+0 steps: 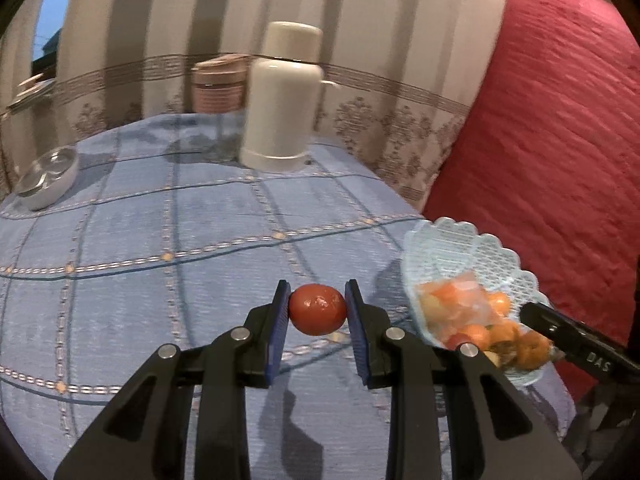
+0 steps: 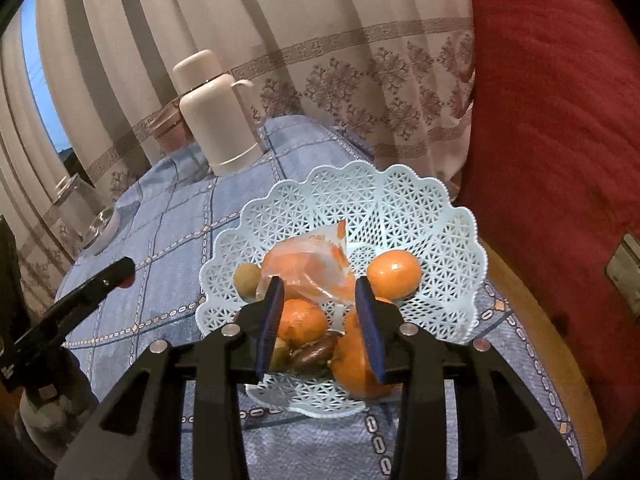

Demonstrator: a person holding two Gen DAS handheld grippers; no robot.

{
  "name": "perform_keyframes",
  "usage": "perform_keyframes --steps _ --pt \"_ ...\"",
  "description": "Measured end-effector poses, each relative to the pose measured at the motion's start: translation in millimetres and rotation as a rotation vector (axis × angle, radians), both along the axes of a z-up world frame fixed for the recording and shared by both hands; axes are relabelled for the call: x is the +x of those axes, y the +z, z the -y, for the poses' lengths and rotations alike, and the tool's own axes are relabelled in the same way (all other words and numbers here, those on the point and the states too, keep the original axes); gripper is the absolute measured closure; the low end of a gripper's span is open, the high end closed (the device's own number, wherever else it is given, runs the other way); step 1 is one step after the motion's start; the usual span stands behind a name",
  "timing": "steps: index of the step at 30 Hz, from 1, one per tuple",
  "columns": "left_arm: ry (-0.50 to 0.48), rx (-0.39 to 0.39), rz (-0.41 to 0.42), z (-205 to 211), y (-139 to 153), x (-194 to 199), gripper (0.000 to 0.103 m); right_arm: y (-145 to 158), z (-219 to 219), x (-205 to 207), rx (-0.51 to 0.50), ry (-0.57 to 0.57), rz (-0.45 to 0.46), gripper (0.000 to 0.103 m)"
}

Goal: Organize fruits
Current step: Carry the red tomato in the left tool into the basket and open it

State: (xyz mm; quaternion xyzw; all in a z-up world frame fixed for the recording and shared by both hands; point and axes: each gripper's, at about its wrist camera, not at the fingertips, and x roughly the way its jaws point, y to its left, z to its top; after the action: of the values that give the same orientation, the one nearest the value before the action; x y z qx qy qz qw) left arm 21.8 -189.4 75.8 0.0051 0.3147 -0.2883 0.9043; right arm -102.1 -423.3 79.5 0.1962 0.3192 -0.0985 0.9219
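My left gripper [image 1: 318, 286] is shut on a round red-orange fruit [image 1: 317, 310], held a little above the blue checked tablecloth [image 1: 160, 260]. To its right stands a pale blue lattice basket [image 1: 460, 248] with several fruits. In the right wrist view my right gripper [image 2: 319, 280] hangs over this basket [image 2: 400, 200], its jaws apart and pressing on nothing. Under and behind them lie a clear bag of orange fruit [image 2: 308, 264], an orange [image 2: 394, 274], more oranges [image 2: 302, 320], a kiwi [image 2: 246, 280] and a dark oblong fruit [image 2: 316, 354].
A cream thermos [image 1: 280, 100] stands at the table's back, with a pink container [image 1: 218, 84] behind it. A glass-lidded white bowl [image 1: 48, 178] sits at the far left. A red padded cover [image 1: 560, 120] rises right of the table, and patterned curtains hang behind.
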Motion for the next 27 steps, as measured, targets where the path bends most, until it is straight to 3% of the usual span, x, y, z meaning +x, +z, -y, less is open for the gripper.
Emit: perform_keyframes --steps 11,27 --pt "-0.146 -0.008 -0.002 62 2 -22 0.075 4 12 -8 -0.019 -0.024 0.019 0.060" --pt "-0.217 0.028 -0.006 97 -15 -26 0.074 9 22 -12 -0.019 -0.049 0.032 0.060"
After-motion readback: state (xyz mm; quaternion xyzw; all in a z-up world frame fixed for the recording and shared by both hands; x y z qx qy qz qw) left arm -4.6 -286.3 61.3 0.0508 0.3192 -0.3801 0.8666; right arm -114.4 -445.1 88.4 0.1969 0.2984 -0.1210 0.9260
